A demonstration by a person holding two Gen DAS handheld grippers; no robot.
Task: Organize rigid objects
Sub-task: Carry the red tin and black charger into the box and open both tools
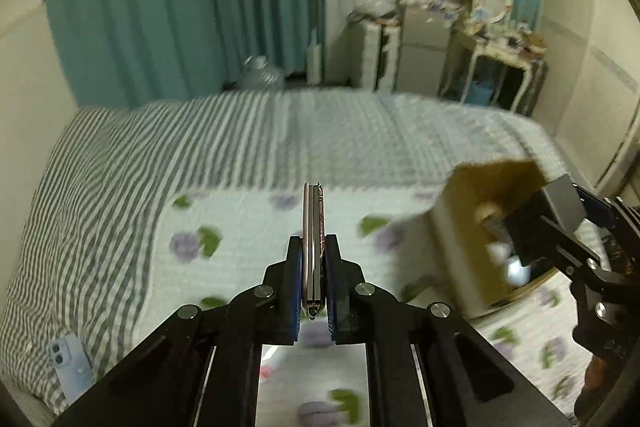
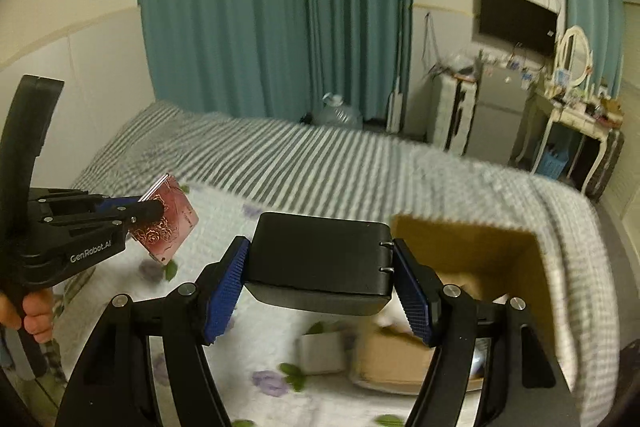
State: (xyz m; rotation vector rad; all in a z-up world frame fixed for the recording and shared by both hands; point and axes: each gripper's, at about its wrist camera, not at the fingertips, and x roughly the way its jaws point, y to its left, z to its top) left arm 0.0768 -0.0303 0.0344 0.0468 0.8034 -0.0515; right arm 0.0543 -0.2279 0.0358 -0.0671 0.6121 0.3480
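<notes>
Now – left tool (image 1: 313, 267) pinching thin red compact (image 1: 313, 247); right tool (image 2: 320, 287) clamped on black case (image 2: 320, 259) nr cardboard box (image 2: 472, 243)

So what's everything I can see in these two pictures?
Compact case: one, pink with rose pattern, gripped in the left gripper.
Black case: one, black, hinged, gripped in the right gripper.
Cardboard box: one, brown, open, on the bed at right.
Phone: one, light blue, on the bed's left edge.
Bed: one, grey-striped cover with a floral blanket.
Curtains: teal, behind the bed.
Water jug: one, clear, on the floor.
Television: one, black, on the wall.
Dressing table: one, white, cluttered.
Left gripper: black, blue pads.
Right gripper: black, blue pads.
</notes>
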